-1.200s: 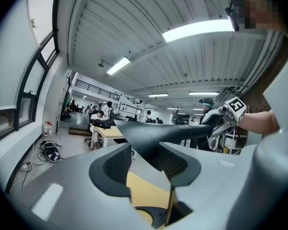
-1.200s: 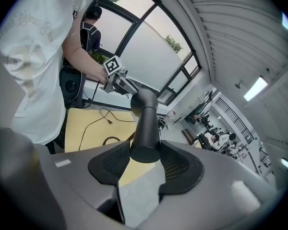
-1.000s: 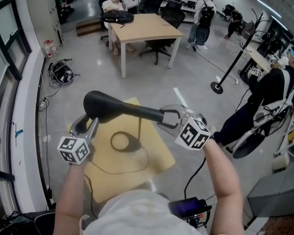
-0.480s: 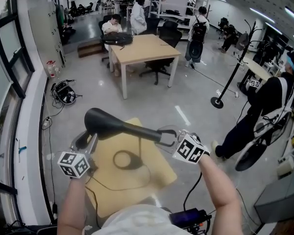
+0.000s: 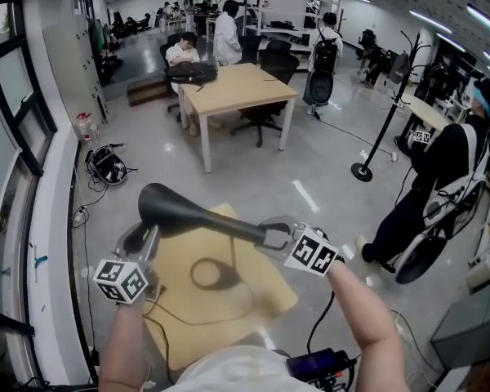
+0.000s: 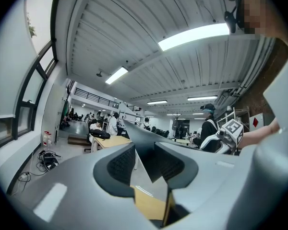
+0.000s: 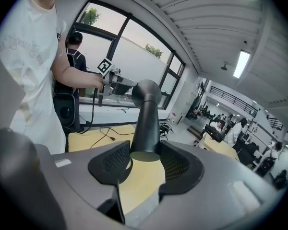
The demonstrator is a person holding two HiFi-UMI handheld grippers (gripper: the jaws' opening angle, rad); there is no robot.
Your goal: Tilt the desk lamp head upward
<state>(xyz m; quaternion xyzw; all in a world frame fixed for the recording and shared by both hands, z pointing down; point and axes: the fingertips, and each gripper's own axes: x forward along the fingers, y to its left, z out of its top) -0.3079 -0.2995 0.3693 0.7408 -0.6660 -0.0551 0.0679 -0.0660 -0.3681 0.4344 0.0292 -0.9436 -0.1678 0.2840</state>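
The black desk lamp's long tapered head (image 5: pixel 198 216) hangs over the small yellow table (image 5: pixel 253 296), wide end to the left. Its round base (image 5: pixel 206 273) lies flat on the table below. My right gripper (image 5: pixel 269 233) is shut on the head's narrow end; in the right gripper view that tube (image 7: pixel 146 128) sits pinched between the pads (image 7: pixel 116 163). My left gripper (image 5: pixel 140 237) stands just under the wide end, and its jaws are closing. In the left gripper view the dark lamp head (image 6: pixel 140 137) rises beyond the left gripper (image 6: pixel 145 153), with floor and table showing through the gap.
A black cable (image 5: pixel 198 317) runs from the base over the yellow table. A window wall (image 5: pixel 8 178) lines the left side. Farther back stand a wooden table (image 5: pixel 237 88) with people around it and a coat stand (image 5: pixel 384 121). A person in black (image 5: pixel 441 178) is at the right.
The head view has tipped upward a little. The lamp head's wide end now sits slightly higher against its narrow end. Both grippers stay in nearly the same places on the lamp.
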